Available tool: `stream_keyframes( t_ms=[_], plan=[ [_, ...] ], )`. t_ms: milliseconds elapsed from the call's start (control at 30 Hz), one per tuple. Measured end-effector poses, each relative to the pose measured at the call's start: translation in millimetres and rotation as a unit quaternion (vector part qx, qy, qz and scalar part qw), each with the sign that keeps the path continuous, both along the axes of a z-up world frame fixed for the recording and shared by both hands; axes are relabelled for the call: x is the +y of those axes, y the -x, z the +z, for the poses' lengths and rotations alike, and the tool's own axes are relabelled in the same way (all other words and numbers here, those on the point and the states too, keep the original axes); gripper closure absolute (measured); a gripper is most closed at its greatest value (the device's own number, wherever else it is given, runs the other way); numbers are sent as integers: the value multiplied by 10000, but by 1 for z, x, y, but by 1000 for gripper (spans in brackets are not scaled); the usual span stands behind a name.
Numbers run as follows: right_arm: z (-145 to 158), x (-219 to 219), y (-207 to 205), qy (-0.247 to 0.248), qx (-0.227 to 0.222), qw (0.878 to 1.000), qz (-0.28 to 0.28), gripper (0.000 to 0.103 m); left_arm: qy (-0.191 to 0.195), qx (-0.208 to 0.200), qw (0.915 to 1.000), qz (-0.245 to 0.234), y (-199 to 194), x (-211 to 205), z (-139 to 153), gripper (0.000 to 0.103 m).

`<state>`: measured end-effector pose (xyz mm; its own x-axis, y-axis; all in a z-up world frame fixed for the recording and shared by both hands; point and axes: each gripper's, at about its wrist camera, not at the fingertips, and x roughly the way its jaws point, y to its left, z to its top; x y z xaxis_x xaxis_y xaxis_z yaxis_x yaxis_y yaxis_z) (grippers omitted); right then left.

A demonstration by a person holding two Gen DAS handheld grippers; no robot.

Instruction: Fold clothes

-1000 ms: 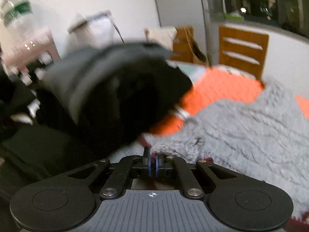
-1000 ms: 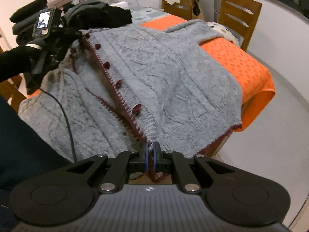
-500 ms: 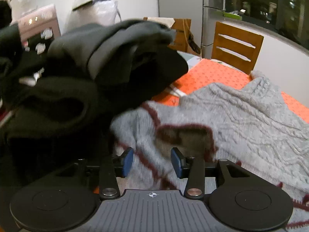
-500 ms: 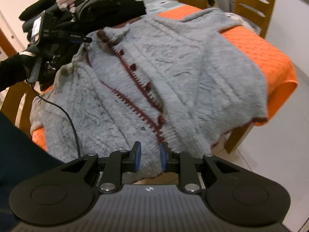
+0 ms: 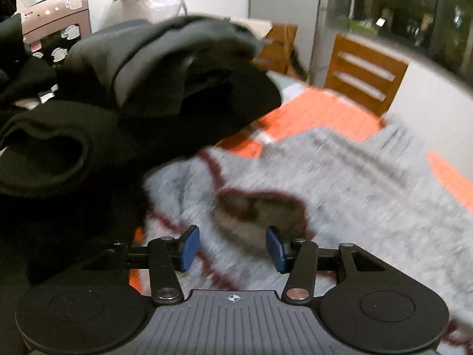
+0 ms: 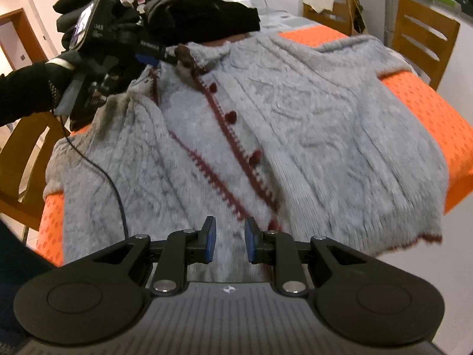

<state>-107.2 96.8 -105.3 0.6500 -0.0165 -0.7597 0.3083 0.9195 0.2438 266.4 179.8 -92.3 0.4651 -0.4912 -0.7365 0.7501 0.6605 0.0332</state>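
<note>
I see the grey cardigan (image 6: 295,118) spread flat over the orange desk (image 6: 428,112), dark clothes (image 6: 201,14) piled at its collar. My left gripper (image 5: 232,248) is opening there, empty; my right gripper (image 6: 227,239) hangs parted, empty, above the hem.

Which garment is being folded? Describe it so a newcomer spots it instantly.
Start at the orange tablecloth covering the table. Spread flat across most of it lies the grey cable-knit cardigan, its front edged in dark red trim with a row of dark red buttons. The only other clothes, a dark pile at its collar end, are plain black and grey.
</note>
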Motion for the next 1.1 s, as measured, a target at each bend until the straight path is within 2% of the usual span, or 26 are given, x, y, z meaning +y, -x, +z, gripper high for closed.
stream_keyframes(
  t_ms=[133, 233, 267, 300, 467, 533, 600, 700, 767, 967, 1033, 1100],
  plan=[
    [-13, -8, -24, 149, 59, 9994, 303, 79, -414, -162, 9989, 152, 2, 1, -12, 51],
    [-23, -12, -34, 159, 172, 9984, 506, 78, -645, -336, 9972, 186, 7, 2, -16, 58],
    [-26, -13, -37, 158, 205, 9980, 571, 74, -701, -382, 9966, 193, 8, 3, -17, 61],
    [-28, -13, -38, 154, 231, 9976, 635, 67, -731, -401, 9963, 219, 8, 4, -18, 65],
    [-30, -11, -35, 197, 260, 9956, 878, 65, -753, -413, 9955, 401, 6, 13, -18, 77],
    [-30, -7, -33, 292, 292, 9948, 929, 70, -712, -398, 9957, 444, 6, 15, -18, 78],
    [-29, -6, -30, 341, 317, 9944, 952, 95, -587, -331, 9964, 509, 5, 18, -16, 77],
    [-25, -3, -24, 288, 309, 9946, 944, 98, -385, -173, 9972, 623, 5, 24, -11, 73],
    [-14, 0, -16, 188, 196, 9957, 890, 99, -303, -56, 9975, 640, 7, 28, -8, 67],
    [33, 0, 10, -43, -278, 9974, 664, 99, -596, -48, 9968, 537, 19, 30, -12, 65],
    [40, -1, 12, -34, -267, 9977, 629, 99, -694, -139, 9960, 545, 24, 30, -13, 73],
    [44, 0, 15, -19, -237, 9978, 611, 99, -604, -221, 9960, 615, 28, 33, -8, 93]
  ],
)
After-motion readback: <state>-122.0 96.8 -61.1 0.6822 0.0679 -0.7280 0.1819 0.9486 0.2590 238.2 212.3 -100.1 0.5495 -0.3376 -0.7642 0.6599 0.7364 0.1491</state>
